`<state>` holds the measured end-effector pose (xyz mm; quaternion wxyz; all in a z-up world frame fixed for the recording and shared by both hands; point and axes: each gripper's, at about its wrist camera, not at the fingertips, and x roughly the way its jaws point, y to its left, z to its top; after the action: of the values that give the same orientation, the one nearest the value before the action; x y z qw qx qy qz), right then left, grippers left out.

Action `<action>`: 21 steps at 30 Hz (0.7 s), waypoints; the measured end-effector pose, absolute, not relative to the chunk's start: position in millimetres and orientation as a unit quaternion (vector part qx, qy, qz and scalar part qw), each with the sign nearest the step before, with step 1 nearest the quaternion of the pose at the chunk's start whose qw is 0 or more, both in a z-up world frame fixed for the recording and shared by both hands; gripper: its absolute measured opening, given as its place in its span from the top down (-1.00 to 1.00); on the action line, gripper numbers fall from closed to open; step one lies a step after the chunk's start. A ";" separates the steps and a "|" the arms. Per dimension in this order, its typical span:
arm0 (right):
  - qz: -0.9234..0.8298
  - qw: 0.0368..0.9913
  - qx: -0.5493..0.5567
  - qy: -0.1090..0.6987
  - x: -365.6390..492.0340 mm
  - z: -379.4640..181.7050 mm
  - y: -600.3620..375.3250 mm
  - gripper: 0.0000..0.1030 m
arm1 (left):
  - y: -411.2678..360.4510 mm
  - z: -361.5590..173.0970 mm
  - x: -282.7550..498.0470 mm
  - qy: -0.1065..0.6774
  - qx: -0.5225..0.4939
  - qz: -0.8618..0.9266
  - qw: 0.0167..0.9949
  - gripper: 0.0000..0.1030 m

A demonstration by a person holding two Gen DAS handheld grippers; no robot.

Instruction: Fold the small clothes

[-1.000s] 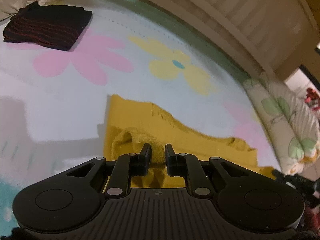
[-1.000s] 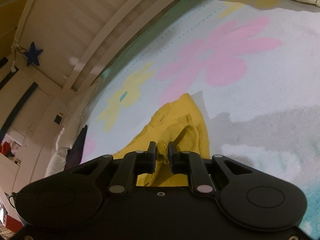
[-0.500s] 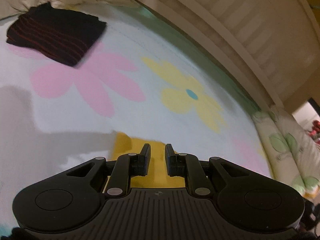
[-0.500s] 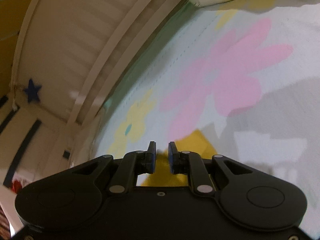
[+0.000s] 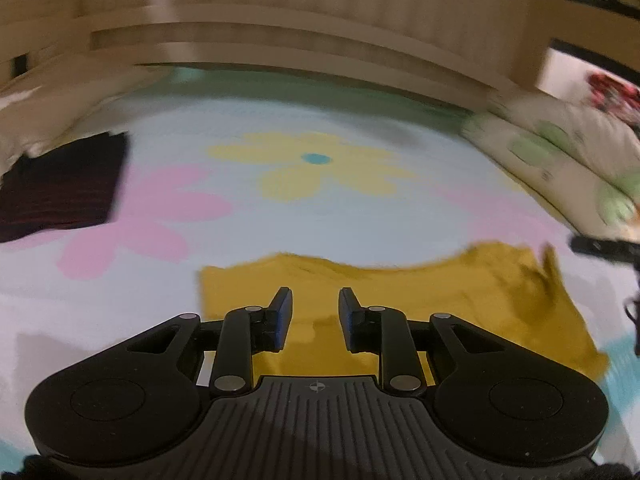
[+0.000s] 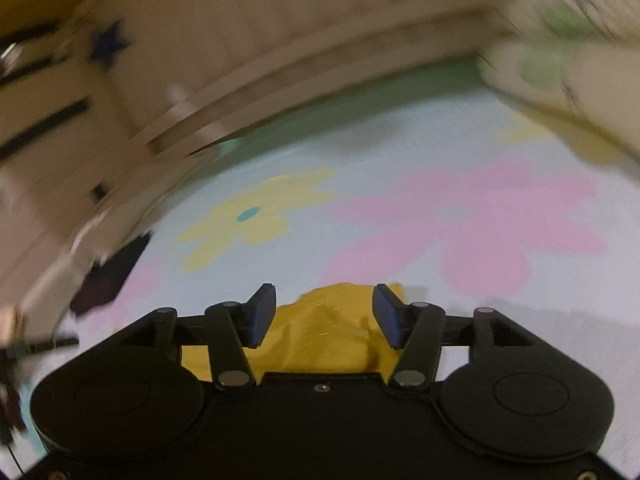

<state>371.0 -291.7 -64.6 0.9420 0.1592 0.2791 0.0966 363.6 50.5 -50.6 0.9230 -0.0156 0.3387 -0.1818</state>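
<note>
A mustard-yellow knit garment [image 5: 460, 296] lies folded and mostly flat on the flowered bed sheet [image 5: 360, 216]. My left gripper [image 5: 315, 304] hovers over its left part; its jaws are opening and the pads press on nothing. In the right wrist view the same yellow garment [image 6: 324, 332] bunches up under my right gripper [image 6: 325, 304], whose jaws are opening wide, the cloth below and between them but not pinched. The right gripper's black tip [image 5: 600, 246] shows at the left wrist view's right edge.
A folded dark striped garment [image 5: 60, 188] lies at the far left of the sheet, also seen as a dark garment [image 6: 112, 272] from the right wrist. A leaf-print pillow [image 5: 560, 160] lies at the right. A slatted wooden bed rail [image 5: 280, 40] runs along the back.
Both grippers were shut on the yellow garment's bunched cloth and carried it forward; now both have let go and their jaws have parted. Both wrists rolled toward level, and the garment lies folded.
</note>
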 end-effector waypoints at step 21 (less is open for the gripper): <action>0.190 0.915 -0.041 0.354 373.0 -106.8 -223.8 -0.21 | -18.8 -104.0 344.1 0.412 0.040 -0.272 0.869 0.52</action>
<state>373.0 -223.8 -106.8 0.9148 -0.0413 0.3539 0.1900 344.1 -18.8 -104.0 0.8687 0.0405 0.4119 -0.2720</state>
